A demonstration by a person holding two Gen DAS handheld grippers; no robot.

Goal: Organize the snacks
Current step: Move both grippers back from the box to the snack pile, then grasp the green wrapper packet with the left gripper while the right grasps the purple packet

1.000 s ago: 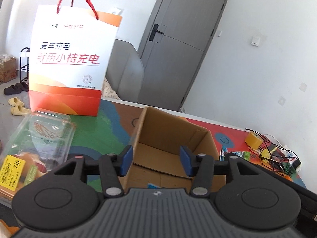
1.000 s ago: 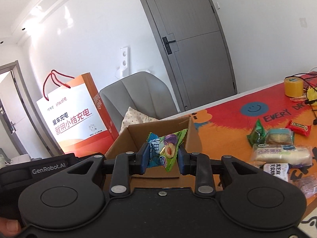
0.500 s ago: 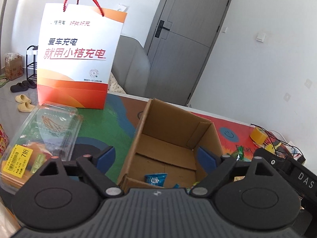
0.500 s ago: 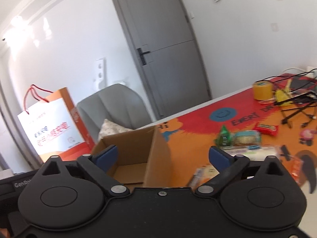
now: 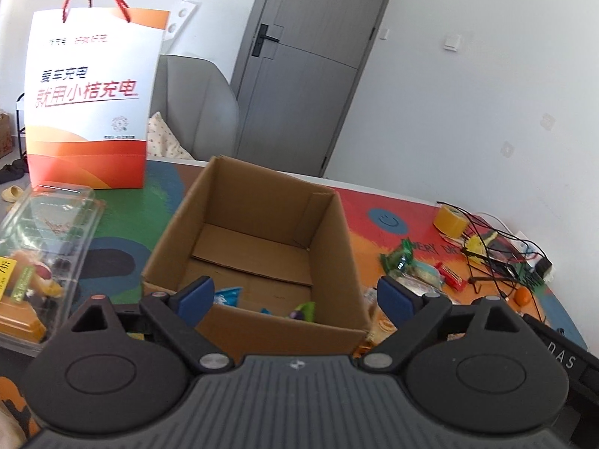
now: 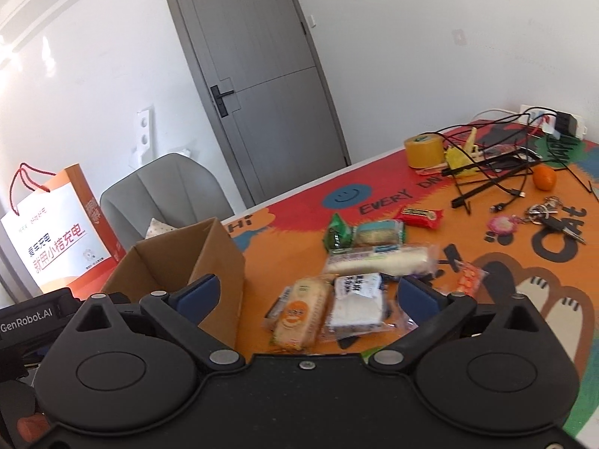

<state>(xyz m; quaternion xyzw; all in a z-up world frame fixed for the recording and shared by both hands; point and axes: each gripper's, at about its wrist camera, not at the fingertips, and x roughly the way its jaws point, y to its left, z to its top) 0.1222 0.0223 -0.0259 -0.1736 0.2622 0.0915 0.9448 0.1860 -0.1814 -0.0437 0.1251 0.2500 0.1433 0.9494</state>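
Note:
An open cardboard box (image 5: 337,232) stands on the table; it also shows in the right wrist view (image 6: 221,258). Inside lie a blue packet (image 5: 227,295) and a green plum packet (image 5: 304,310). My left gripper (image 5: 295,295) is open and empty, just in front of the box's near wall. My right gripper (image 6: 307,295) is open and empty, above a pile of snacks right of the box: an orange bread pack (image 6: 299,312), a white pack (image 6: 357,299), a long white roll (image 6: 378,262), a green packet (image 6: 338,230) and a red bar (image 6: 419,217).
An orange and white paper bag (image 5: 88,104) stands behind the box at the left. A clear plastic food tray (image 5: 41,247) lies left of it. A tape roll (image 6: 423,151), cables (image 6: 486,172), an orange fruit (image 6: 544,177) and keys (image 6: 550,217) lie at the right.
My right gripper opened and let the green plum packet go into the box, then swung right over the snack pile. My left gripper opened wide and drew back a little.

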